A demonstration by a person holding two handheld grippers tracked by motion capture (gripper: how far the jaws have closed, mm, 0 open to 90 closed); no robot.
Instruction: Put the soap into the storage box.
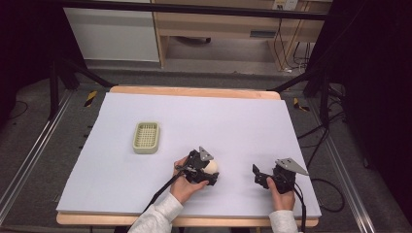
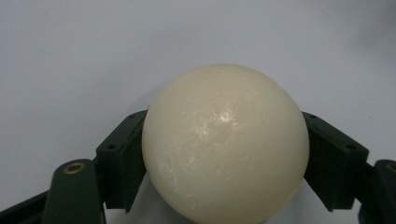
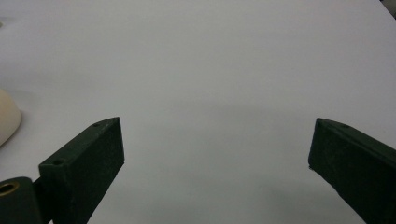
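Observation:
A cream ball [image 2: 224,144] sits between the two black jaws of my left gripper [image 2: 225,161], which press on its left and right sides. From above, the ball [image 1: 213,166] rests low over the pale mat [image 1: 204,121] near the front middle, with my left gripper [image 1: 210,171] shut on it. A little to the right, my right gripper [image 1: 259,176] stands open above the mat. In the right gripper view its jaws [image 3: 217,149] are wide apart with nothing between them, and an edge of the ball [image 3: 7,119] shows at the far left.
A small pale green slotted basket [image 1: 146,137] lies on the mat, left of and beyond the left gripper. The mat covers a wooden table [image 1: 194,91]. Cables trail from both grippers toward the front edge. Dark frame legs stand beside the table.

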